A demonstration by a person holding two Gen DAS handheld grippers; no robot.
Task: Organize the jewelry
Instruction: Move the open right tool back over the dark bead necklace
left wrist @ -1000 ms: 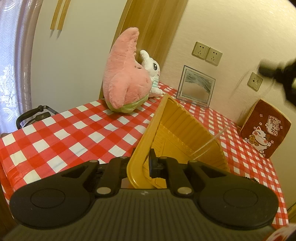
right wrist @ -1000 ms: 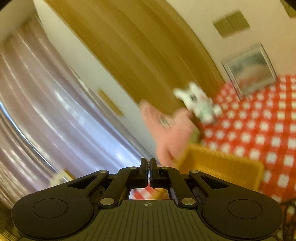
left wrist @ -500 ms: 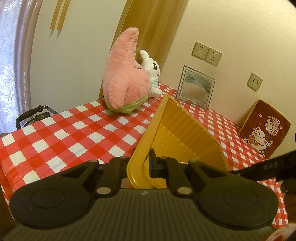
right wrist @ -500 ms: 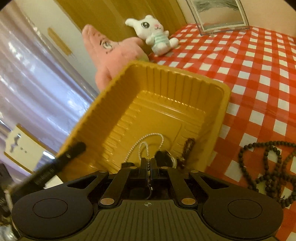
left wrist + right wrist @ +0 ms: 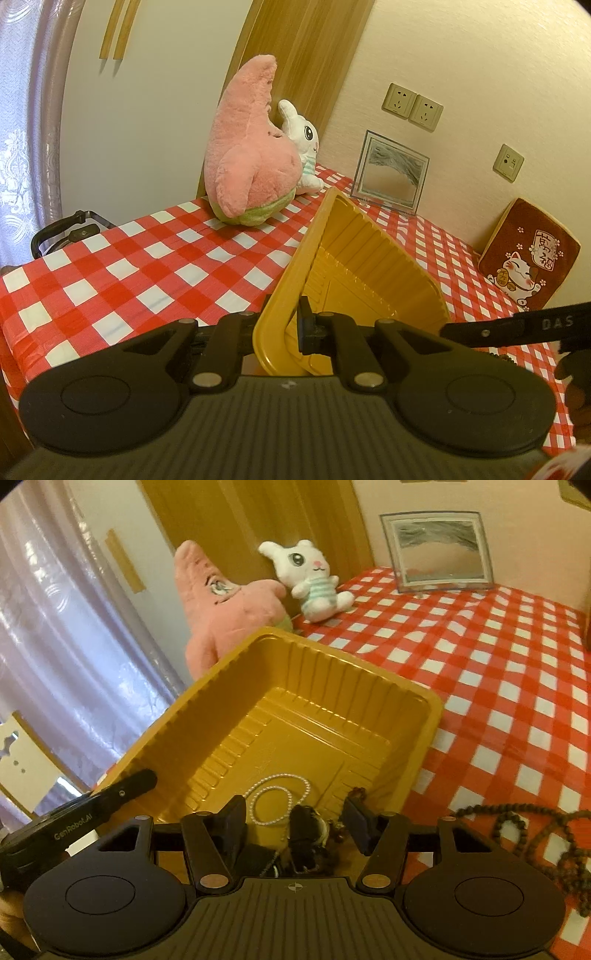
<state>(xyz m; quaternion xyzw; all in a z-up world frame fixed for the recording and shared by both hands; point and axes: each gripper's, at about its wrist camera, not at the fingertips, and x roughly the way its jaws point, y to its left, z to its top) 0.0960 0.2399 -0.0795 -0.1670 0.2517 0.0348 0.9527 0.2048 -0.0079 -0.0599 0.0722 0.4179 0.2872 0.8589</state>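
While opening, right tongs [image 5: 295, 821] straddle pearl necklace [image 5: 275, 801].

Each handheld device has a ribbed dark grey body fronted by two rounded black lobes with a circular recess in each. The left tool [image 5: 291, 325] carries black linkage arms pinned with silver rivets. The right tool [image 5: 295, 823] has the same linkage, copper-toned rivets and flat dark pads [image 5: 234, 823]. A small crosshair mark sits mid-body. White lettering reads "GenRobot.AI" on one black side bar and "DAS" on the other.
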